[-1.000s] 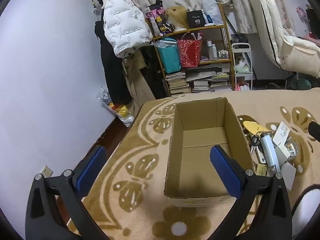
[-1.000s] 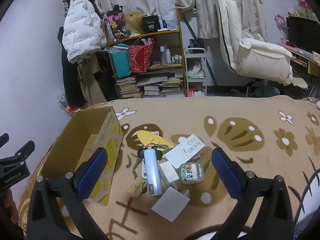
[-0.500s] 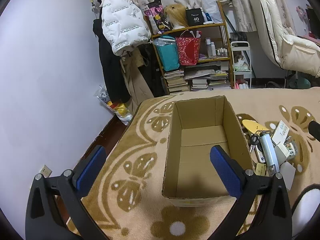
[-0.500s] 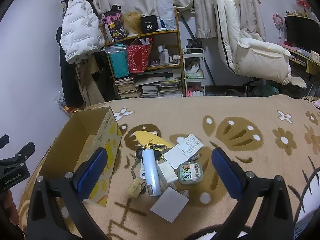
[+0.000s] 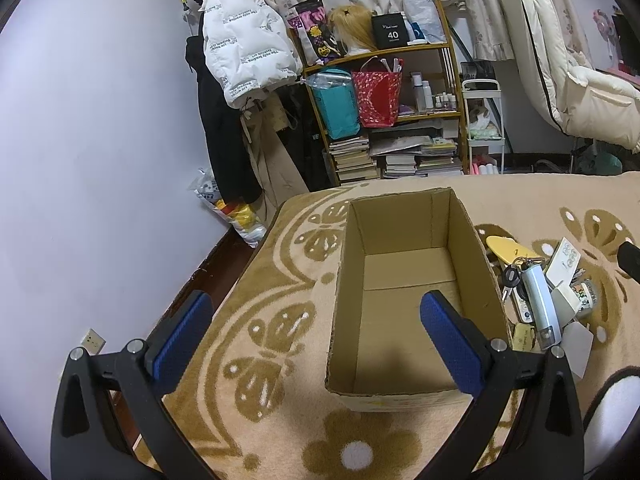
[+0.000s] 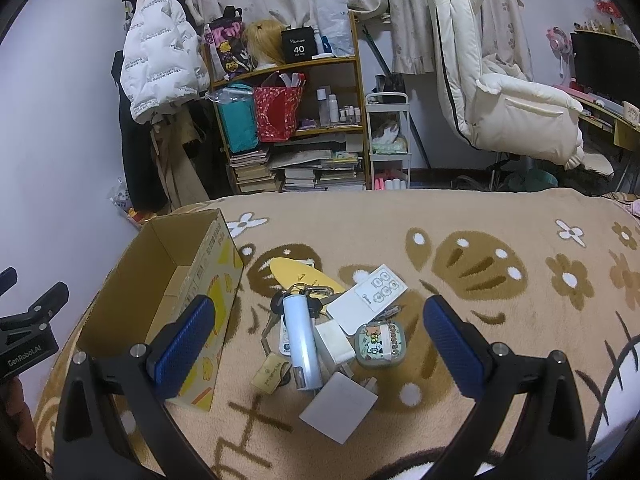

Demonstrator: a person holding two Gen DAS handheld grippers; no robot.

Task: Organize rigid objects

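Observation:
An open, empty cardboard box (image 5: 412,280) stands on the tan patterned blanket; it also shows in the right wrist view (image 6: 160,300). To its right lies a pile of small items: a white cylinder (image 6: 301,336), keys (image 6: 276,308), a yellow flat piece (image 6: 300,274), a white card (image 6: 366,298), a green earbud case (image 6: 380,345), a white charger (image 6: 334,342) and a grey square (image 6: 339,406). My left gripper (image 5: 316,336) is open and empty, over the box's near left side. My right gripper (image 6: 320,344) is open and empty, just above the pile.
A cluttered shelf (image 6: 296,120) with books and bags stands beyond the bed's far edge. A white jacket (image 5: 244,60) hangs by the wall. A white chair (image 6: 504,92) is at the back right. The bed edge drops to the floor (image 5: 212,272) left of the box.
Both views have shifted only slightly; the left gripper has drifted a little relative to the box. Both grippers stay open and nothing has been picked up.

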